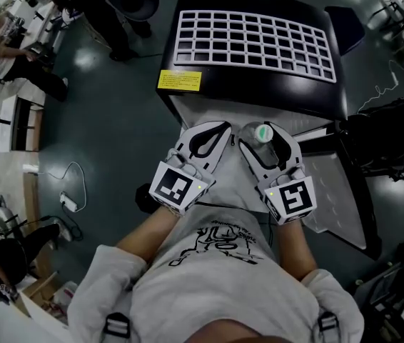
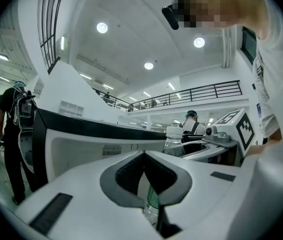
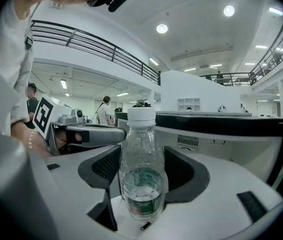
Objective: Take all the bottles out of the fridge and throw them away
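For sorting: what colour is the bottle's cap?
White bottle cap; best in the right gripper view.

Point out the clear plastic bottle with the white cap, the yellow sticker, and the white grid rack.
Clear plastic bottle with white cap (image 3: 140,154): right gripper view, on its clear body above the label.
Yellow rectangular sticker (image 1: 179,81): head view, its middle.
White grid rack (image 1: 252,69): head view, its near rim.

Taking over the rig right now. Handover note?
Right gripper: shut on a bottle, upright, capped, held in front of the fridge.
Left gripper: shut, nothing seen gripped.
Done: one bottle is out.
Left: throw it away (no bin in view), then check the fridge for more; its inside is not visible.
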Tool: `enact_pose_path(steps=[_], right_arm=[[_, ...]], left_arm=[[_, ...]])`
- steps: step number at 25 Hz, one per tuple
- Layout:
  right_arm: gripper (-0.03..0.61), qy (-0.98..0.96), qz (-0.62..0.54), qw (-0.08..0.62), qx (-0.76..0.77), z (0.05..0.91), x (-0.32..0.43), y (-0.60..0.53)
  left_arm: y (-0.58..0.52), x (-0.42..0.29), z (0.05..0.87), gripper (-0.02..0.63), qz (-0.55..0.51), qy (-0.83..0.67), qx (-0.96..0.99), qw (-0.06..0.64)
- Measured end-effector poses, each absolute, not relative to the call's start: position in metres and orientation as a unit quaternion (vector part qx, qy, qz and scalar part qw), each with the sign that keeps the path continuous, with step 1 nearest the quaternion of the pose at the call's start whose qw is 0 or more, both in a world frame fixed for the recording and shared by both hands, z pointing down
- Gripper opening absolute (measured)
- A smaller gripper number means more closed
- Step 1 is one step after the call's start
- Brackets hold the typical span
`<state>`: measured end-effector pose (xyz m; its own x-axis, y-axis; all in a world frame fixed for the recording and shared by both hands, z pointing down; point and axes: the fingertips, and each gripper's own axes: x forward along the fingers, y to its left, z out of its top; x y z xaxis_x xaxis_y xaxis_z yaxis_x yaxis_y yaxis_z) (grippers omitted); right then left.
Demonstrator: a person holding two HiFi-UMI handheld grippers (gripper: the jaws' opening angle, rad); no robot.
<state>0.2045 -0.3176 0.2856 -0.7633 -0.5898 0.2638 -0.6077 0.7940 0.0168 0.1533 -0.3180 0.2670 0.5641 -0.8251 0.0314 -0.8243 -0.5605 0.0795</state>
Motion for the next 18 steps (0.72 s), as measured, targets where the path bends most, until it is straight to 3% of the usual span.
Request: enact_pose_path(steps=[18], right_arm=[[0.284, -0.966, 0.025, 0.127, 0.224, 0.277, 0.194, -0.279]], left_arm=[[-0.285, 0.146, 0.26, 0.012, -0.018, -0.534, 0.845, 0.037]])
